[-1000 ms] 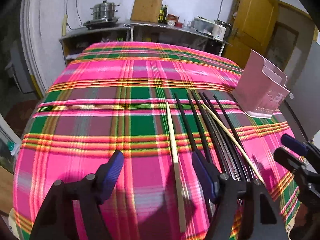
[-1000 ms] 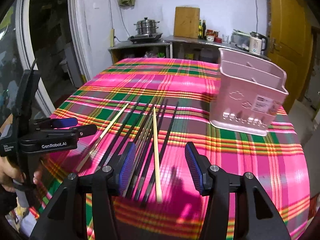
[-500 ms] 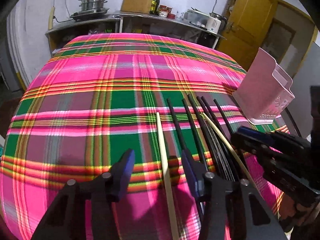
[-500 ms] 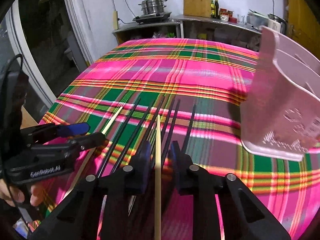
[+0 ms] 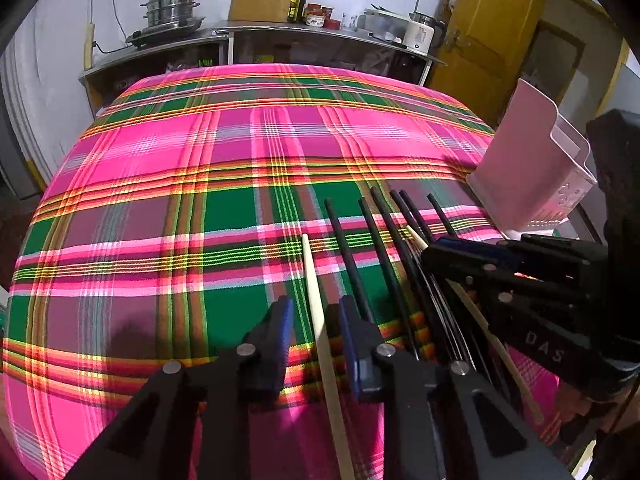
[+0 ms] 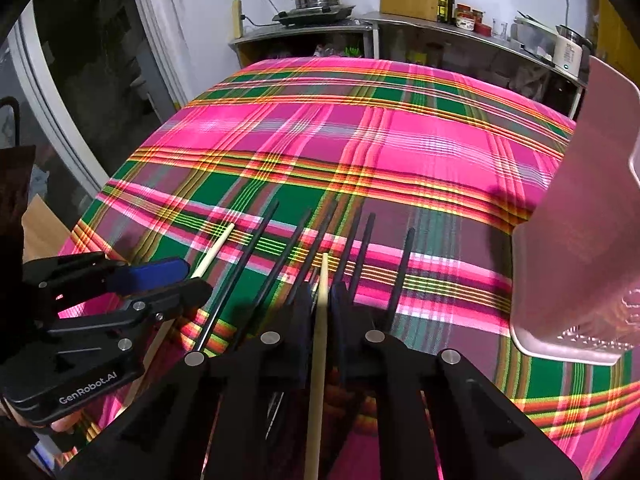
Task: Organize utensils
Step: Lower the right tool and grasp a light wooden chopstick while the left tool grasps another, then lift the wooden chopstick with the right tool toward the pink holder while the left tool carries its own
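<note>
Two handheld grippers worked side by side over a row of chopsticks, and we saw each straddle a pale one. The left gripper pointed steeply down, its blue pads closing on either side of the first pale chopstick, with a sliver of cloth showing on both sides and no contact yet. That stick lay flat at the left end of the row. Just to its right, the right gripper was closing too, its pads drawn almost together and pinching the second pale chopstick, which ran straight out between the fingers. We could not tell whether that stick had left the table. Around and between the two pale sticks lay the black chopsticks, roughly parallel and fanned slightly, their tips pointing away from us. Everything rested on a pink, green and yellow plaid tablecloth. To the right of the row, near the table's edge, stood the pink utensil holder, upright and apart from the chopsticks. Beyond the table, we noted a metal counter carrying a steel steamer pot, a wooden board, bottles and a white kettle, with a yellow door at the far right.
</note>
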`<state>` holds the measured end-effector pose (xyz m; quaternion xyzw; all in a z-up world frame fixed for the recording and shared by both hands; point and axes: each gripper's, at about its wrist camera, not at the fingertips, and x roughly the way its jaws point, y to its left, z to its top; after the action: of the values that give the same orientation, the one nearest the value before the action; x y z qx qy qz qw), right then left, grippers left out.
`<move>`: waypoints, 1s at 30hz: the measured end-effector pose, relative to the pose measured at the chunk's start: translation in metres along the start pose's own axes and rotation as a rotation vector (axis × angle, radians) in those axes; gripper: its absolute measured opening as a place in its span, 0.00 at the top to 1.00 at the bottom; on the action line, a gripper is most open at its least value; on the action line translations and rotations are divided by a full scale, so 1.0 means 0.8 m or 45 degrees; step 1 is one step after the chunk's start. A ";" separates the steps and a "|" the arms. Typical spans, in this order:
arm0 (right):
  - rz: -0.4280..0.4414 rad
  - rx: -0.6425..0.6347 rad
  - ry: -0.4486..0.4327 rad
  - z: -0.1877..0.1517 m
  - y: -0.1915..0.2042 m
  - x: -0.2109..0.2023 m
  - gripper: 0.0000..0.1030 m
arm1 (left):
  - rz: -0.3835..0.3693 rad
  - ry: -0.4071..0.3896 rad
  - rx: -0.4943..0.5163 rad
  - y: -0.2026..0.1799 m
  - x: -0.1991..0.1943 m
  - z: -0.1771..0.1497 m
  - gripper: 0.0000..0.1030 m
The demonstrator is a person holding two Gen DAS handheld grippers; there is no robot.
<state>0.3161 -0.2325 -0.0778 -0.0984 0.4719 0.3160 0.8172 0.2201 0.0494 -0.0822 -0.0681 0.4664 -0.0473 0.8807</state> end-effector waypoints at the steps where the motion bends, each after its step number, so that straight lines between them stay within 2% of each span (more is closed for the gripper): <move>1: -0.004 -0.008 0.006 0.000 0.001 0.002 0.89 | 0.007 0.000 0.002 0.001 0.001 0.000 0.80; 8: -0.006 -0.030 0.026 0.004 0.005 0.006 0.94 | 0.026 0.010 0.000 0.002 0.004 0.005 0.92; 16: -0.013 -0.015 0.000 0.006 -0.002 -0.008 0.94 | -0.026 -0.003 -0.008 0.001 -0.005 0.008 0.94; 24: -0.011 0.019 -0.091 0.015 -0.008 -0.054 0.94 | -0.077 -0.077 0.010 -0.010 -0.053 0.021 0.94; 30: -0.026 0.044 -0.186 0.014 -0.014 -0.109 0.94 | -0.099 -0.154 0.036 -0.025 -0.105 0.030 0.94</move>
<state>0.3000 -0.2732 -0.0004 -0.0656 0.4156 0.3058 0.8541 0.1921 0.0442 0.0029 -0.0765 0.4088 -0.0839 0.9055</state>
